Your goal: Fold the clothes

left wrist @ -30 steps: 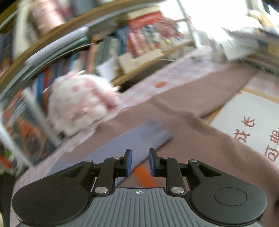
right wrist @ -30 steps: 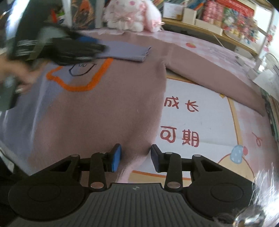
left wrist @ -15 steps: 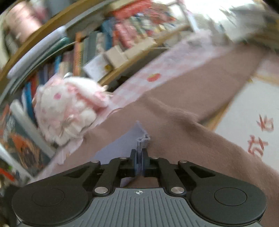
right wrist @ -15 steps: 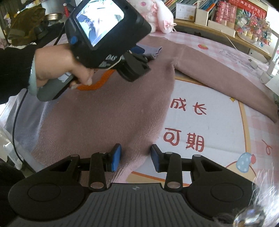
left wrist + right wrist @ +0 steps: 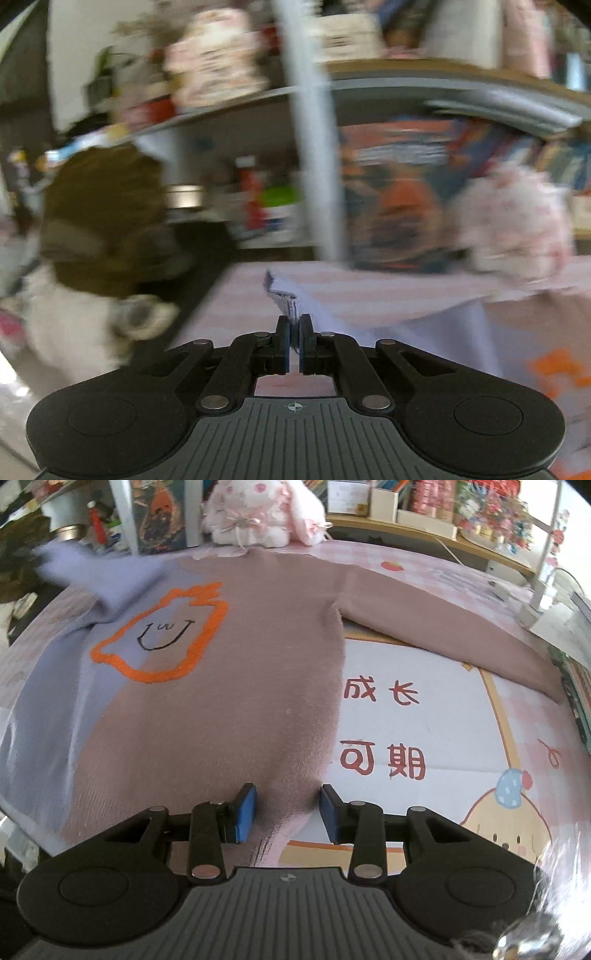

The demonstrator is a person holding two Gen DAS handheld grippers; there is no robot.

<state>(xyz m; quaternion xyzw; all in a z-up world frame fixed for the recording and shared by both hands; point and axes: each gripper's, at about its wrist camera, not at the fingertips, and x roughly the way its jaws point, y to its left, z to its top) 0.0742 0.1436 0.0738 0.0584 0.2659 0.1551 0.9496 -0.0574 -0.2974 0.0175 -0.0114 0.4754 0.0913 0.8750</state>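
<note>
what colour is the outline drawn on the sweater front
Orange, around a black smiley face on the mauve-and-lilac knit sweater; clearest in the right wrist view.

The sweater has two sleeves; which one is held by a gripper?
The lilac sleeve: the left gripper is shut on its cuff. The brown sleeve lies flat, untouched.

black linkage arms | blue-padded fingers (image 5: 246,808) | silver screws | ribbed grey housing

Shelves (image 5: 406,85) blurred; lilac sleeve (image 5: 55,563) end smeared
</note>
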